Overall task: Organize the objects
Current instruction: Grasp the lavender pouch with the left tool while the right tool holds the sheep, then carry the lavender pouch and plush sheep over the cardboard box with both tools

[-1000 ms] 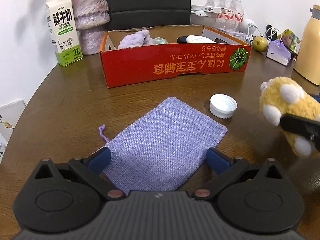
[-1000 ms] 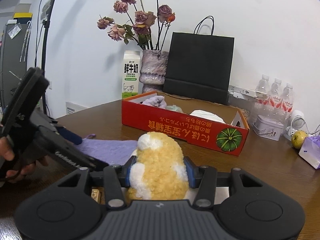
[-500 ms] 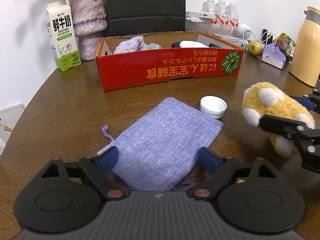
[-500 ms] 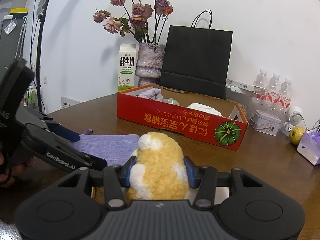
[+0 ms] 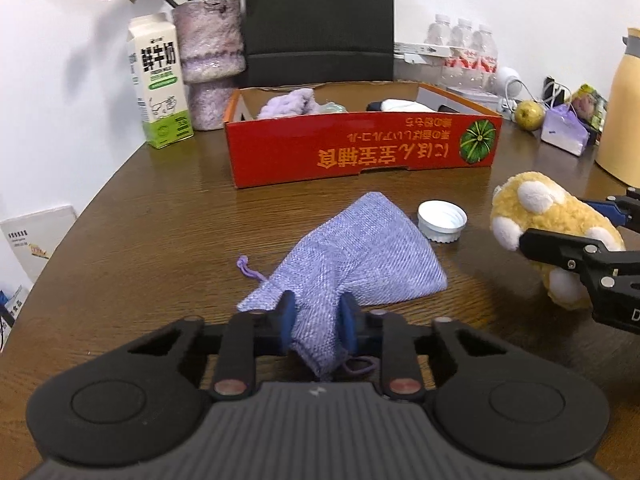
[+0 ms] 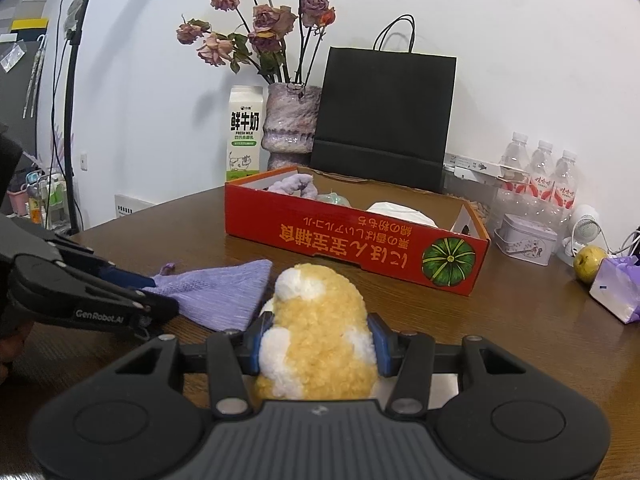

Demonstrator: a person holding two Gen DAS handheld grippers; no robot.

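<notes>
My left gripper (image 5: 318, 320) is shut on the near end of a purple fabric pouch (image 5: 352, 252), which bunches between the pads and rises off the brown table (image 5: 152, 240). The pouch also shows in the right wrist view (image 6: 224, 292), with the left gripper (image 6: 160, 300) on it. My right gripper (image 6: 318, 344) is shut on a yellow and white plush toy (image 6: 316, 332), held at the right in the left wrist view (image 5: 548, 220). A red cardboard box (image 5: 360, 148) stands beyond, holding a purple knit item (image 5: 288, 102) and a white object (image 5: 400, 105).
A white bottle cap (image 5: 442, 220) lies by the pouch. A milk carton (image 5: 158, 80), flower vase (image 5: 210, 60) and black paper bag (image 5: 320, 20) stand behind the box. Water bottles (image 5: 462, 48), a pear (image 5: 528, 114), a purple packet (image 5: 566, 136) and a yellow jug (image 5: 624, 112) are at the right.
My left gripper closed on the pouch's near end and lifted it, so the flat pouch now bunches upward. My right gripper kept hold of the plush toy, shifting slightly.
</notes>
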